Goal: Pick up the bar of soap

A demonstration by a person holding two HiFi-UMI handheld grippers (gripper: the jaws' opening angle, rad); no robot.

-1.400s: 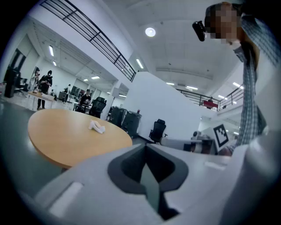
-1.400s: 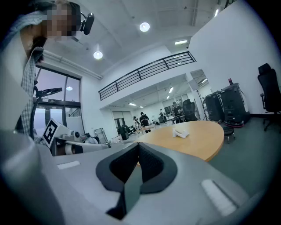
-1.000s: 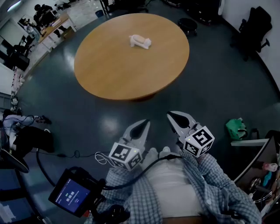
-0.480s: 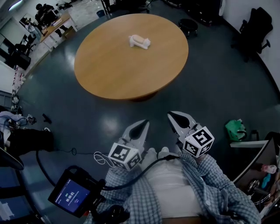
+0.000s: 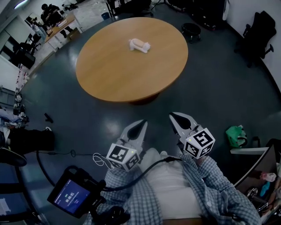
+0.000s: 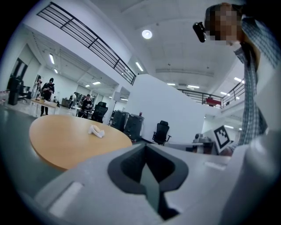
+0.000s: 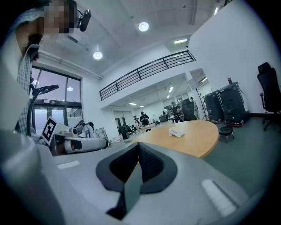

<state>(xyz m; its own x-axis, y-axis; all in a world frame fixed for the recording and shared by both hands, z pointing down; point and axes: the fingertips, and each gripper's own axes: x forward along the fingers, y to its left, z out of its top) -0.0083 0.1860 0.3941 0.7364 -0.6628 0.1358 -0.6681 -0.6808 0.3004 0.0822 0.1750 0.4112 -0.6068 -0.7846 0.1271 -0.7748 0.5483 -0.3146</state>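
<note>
The left gripper (image 5: 141, 125) and the right gripper (image 5: 174, 117) both have their jaws pressed together with nothing between them. They are held side by side above the floor (image 5: 83, 116), just short of the round table's (image 5: 109, 74) near edge. The white bar of soap (image 5: 139, 45) lies on the tabletop toward its far edge, well apart from both grippers.

The bar of soap (image 5: 139, 45), far out on the round bench (image 5: 114, 74), is only a pale lump in every view, too small to tell its shape. The bench's foot (image 5: 145, 97) shows only as a dark sliver under the near rim. The hands carrying the left gripper (image 5: 140, 125) and right gripper (image 5: 174, 117) are covered by the marker cubes (image 5: 122, 156) and checked sleeves (image 5: 219, 189), and the lower edge cuts off the torso (image 5: 169, 189). Digits on the small screen (image 5: 71, 196) at near left are unreadable; the far-left people (image 5: 49, 11) are too small to make out.
</note>
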